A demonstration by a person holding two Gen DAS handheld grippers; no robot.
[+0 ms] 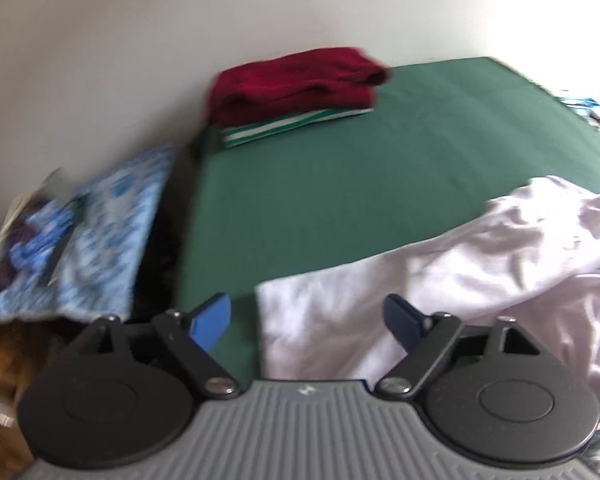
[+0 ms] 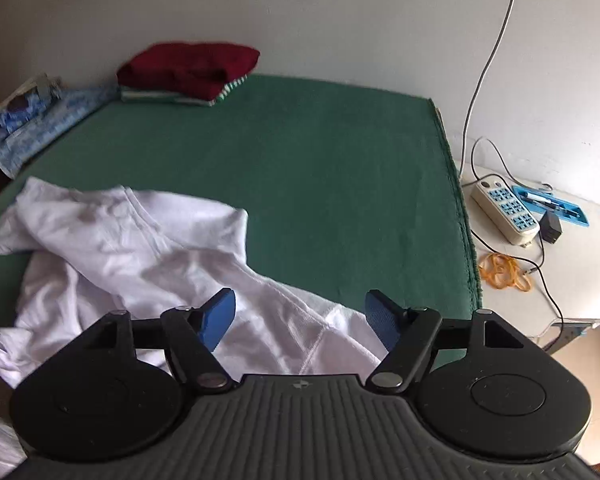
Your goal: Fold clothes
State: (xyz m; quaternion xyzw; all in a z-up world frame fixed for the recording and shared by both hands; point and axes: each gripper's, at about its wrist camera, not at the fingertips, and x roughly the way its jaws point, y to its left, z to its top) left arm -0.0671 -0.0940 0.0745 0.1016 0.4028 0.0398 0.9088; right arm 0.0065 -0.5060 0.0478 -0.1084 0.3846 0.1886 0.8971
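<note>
- White garment [image 2: 140,256] lies rumpled and unfolded on the near part of the green cloth [image 2: 320,168]; in the left wrist view [image 1: 440,280] we see its straight hem edge reaching toward the middle of the frame.
- Left gripper [image 1: 310,320]: jaws spread wide, nothing between the blue pads; we see it above the garment's edge, and whether it touches we cannot tell.
- Right gripper [image 2: 300,320]: jaws likewise wide apart, holding nothing, over the garment's near seam.
- Far corner by the wall: a folded dark red garment [image 2: 188,66] sits on top of a folded green-and-white striped piece [image 2: 224,94], well apart from the white one.
- We note the green cloth covers the whole work surface, smooth apart from faint creases.
- Off its left edge, a blue-and-white patterned fabric [image 1: 108,240], blurred.
- Right of the green cloth, a pale side table [image 2: 560,272] carries a power strip [image 2: 504,208], a black adapter [image 2: 551,228], orange rubber bands [image 2: 504,272] and a blue tray [image 2: 556,206].
- A white cable [image 2: 492,48] runs up the plain light wall [image 2: 340,12].
</note>
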